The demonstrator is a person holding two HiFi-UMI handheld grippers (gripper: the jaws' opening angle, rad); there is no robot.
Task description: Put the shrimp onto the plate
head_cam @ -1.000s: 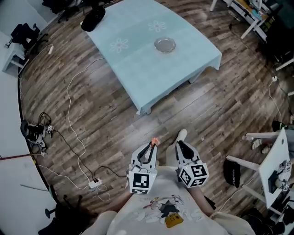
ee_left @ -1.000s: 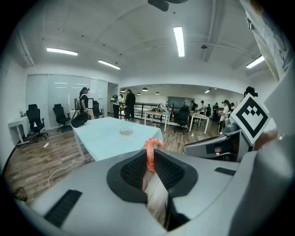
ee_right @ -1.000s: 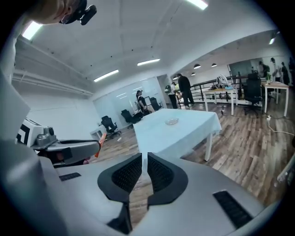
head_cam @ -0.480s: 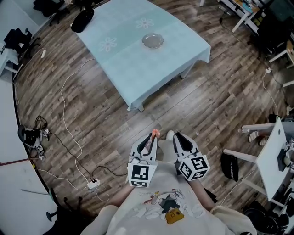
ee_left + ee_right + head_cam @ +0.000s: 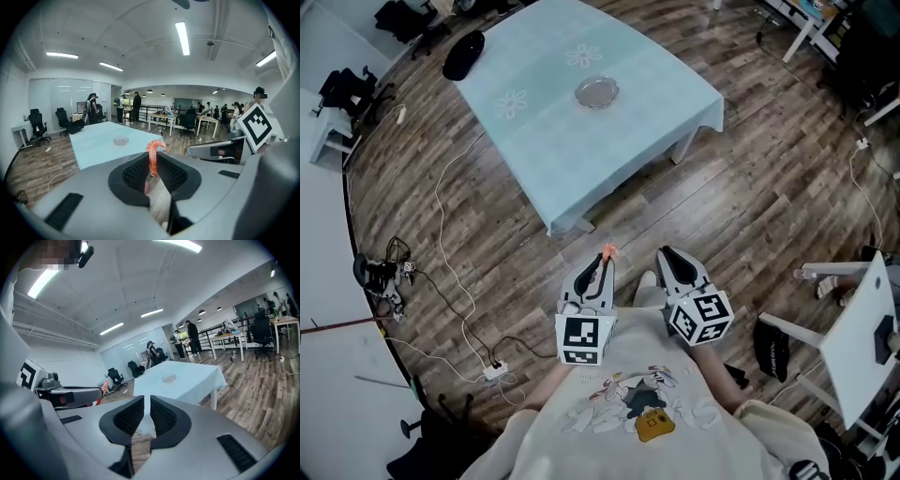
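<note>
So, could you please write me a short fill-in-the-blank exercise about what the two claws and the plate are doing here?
1. The left claw is shut on the ____.
2. The right claw holds ____ between its jaws.
3. The plate stands on the cloth-covered ____, well ahead of both claws.

Missing words: shrimp; nothing; table.

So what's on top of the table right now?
On the table: a clear plate that looks empty, and a black object at the far corner. The shrimp is clamped in the left gripper jaws. The cloth hides the tabletop.
</note>
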